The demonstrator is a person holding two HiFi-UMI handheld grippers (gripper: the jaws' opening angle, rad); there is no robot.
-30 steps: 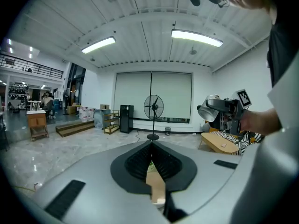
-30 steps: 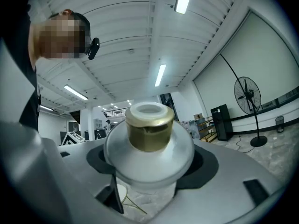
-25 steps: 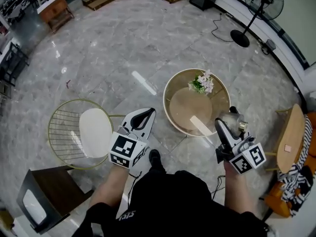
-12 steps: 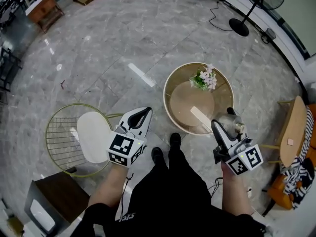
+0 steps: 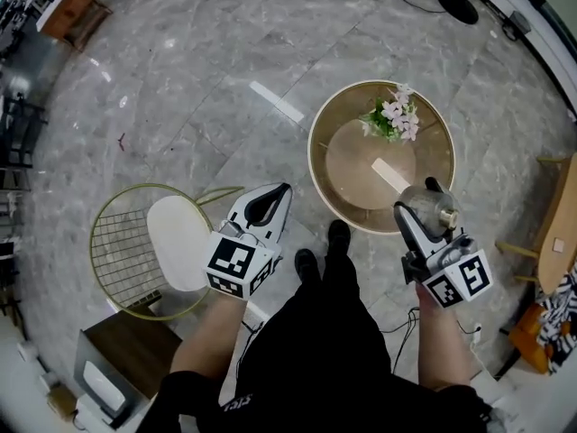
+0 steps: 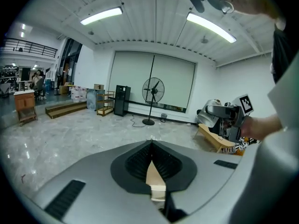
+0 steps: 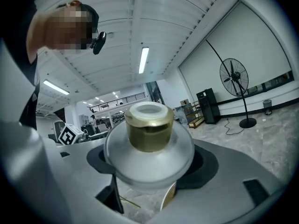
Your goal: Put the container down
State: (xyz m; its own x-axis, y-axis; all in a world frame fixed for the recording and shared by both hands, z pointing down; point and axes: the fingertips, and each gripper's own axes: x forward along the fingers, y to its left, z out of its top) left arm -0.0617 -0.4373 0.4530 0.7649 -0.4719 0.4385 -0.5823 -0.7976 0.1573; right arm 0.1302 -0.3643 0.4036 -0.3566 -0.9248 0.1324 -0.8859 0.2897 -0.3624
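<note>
**Container held over the table, not yet set down**

The right gripper (image 5: 422,219) is clamping the frosted glass container (image 7: 148,129), its jaws spread wide around the rounded body. It is keeping the gold collar uppermost, presumably so the base lands first. The container is hanging over the near right edge of the round gold-rimmed table (image 5: 311,156), well apart from the flower sprig (image 5: 395,117) at the far edge. The left gripper (image 5: 284,190) is idling, jaws closed together on nothing, over the floor beside the wire chair (image 5: 101,233).
</note>
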